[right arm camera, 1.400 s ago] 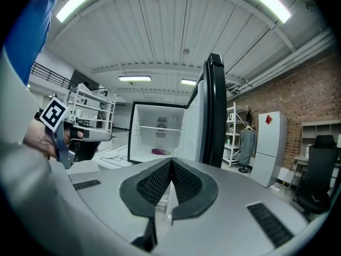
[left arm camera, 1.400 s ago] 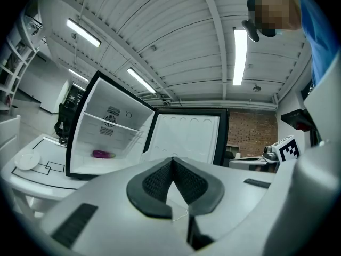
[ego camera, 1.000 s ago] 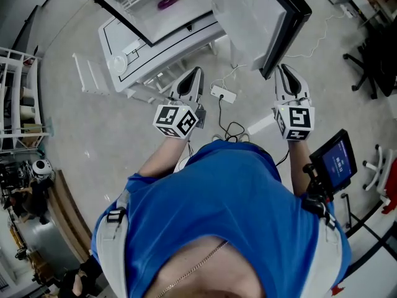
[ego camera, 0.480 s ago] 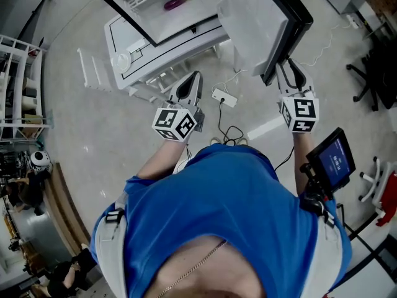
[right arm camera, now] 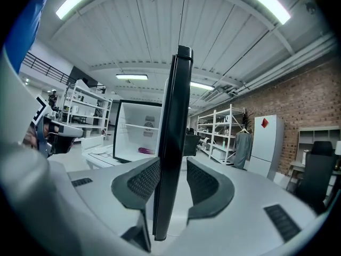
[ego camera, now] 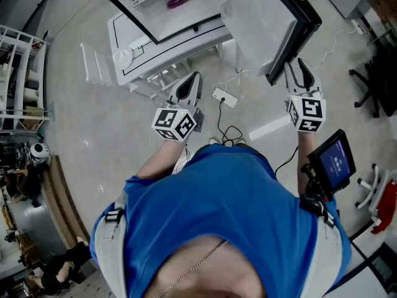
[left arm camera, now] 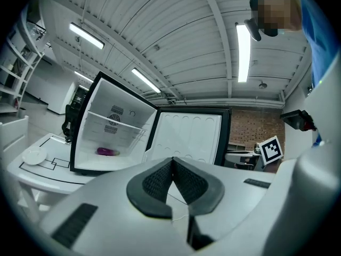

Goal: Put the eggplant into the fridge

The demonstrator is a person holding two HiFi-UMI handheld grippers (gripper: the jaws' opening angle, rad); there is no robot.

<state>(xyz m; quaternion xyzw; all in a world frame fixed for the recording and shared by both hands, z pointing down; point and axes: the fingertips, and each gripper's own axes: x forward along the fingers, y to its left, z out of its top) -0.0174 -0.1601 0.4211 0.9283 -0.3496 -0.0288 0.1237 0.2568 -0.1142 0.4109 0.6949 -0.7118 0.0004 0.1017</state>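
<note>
A purple eggplant [ego camera: 178,2] lies on the floor of the small open fridge [ego camera: 133,5] that stands on a white table [ego camera: 155,58]; it shows too in the left gripper view [left arm camera: 107,151] and the right gripper view [right arm camera: 145,150]. The fridge door [ego camera: 291,27] hangs wide open to the right. My left gripper [ego camera: 193,78] is shut and empty in front of the table, pads together [left arm camera: 171,161]. My right gripper [ego camera: 303,67] is at the door's free edge [right arm camera: 173,143], its jaws opening with that edge between them; a gap shows at the right pad.
A white plate [ego camera: 124,58] sits on the table's left part. On the floor below lie a power strip [ego camera: 224,96] and cables. Metal shelving [ego camera: 22,73] stands at the left, a small screen on a stand [ego camera: 335,160] and office chairs [ego camera: 378,61] at the right.
My right gripper has moved a little forward along the door's edge and its jaws have spread apart around it. The left gripper has stayed put, shut.
</note>
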